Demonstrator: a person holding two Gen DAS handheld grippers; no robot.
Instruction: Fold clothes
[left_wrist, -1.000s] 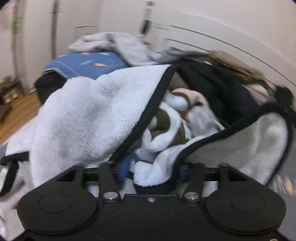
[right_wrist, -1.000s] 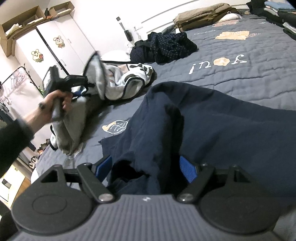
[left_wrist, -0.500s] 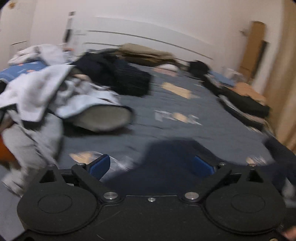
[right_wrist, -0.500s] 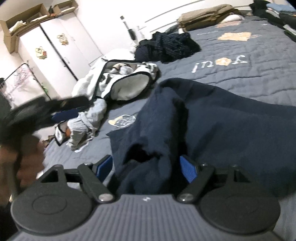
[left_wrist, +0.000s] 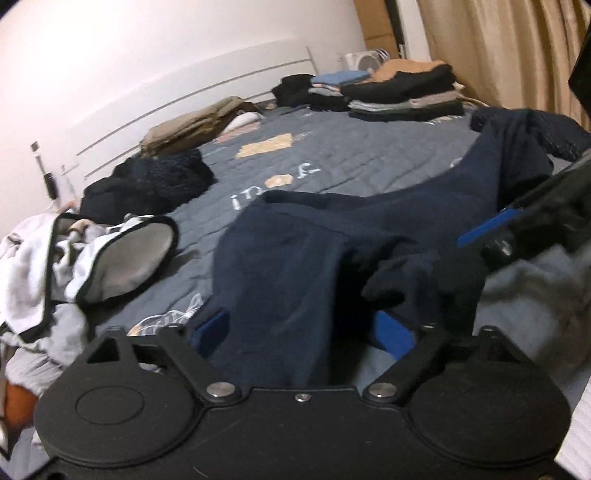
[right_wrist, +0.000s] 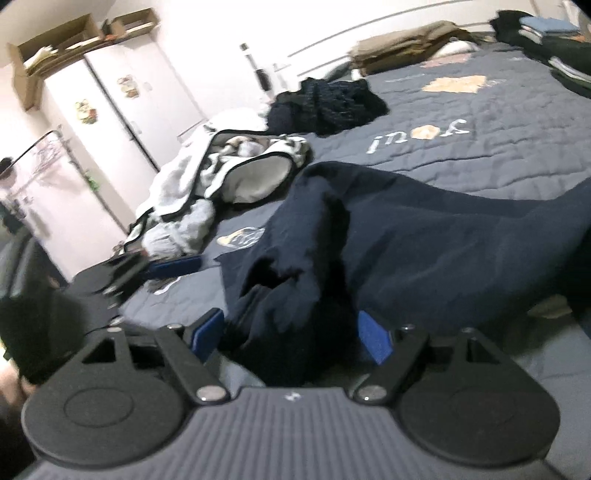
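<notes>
A dark navy garment (left_wrist: 295, 258) lies rumpled on the grey quilted bed (left_wrist: 332, 155); it also shows in the right wrist view (right_wrist: 424, 240). My left gripper (left_wrist: 303, 332) is open, its blue pads either side of the garment's near edge. My right gripper (right_wrist: 291, 332) is open, with a bunched fold of the garment between its pads; it shows at the right of the left wrist view (left_wrist: 491, 229). The left gripper appears blurred in the right wrist view (right_wrist: 173, 266).
A white fleece garment with black trim (left_wrist: 92, 251) lies heaped at the bed's left. A dark pile (left_wrist: 147, 184) and tan bedding (left_wrist: 192, 125) sit near the headboard. Folded stacks (left_wrist: 402, 92) stand at the far right by a curtain. A white wardrobe (right_wrist: 122, 122) stands left.
My left gripper let go of the white fleece garment, swung right and came down to the navy garment's near edge. The right gripper stayed at the bunched fold.
</notes>
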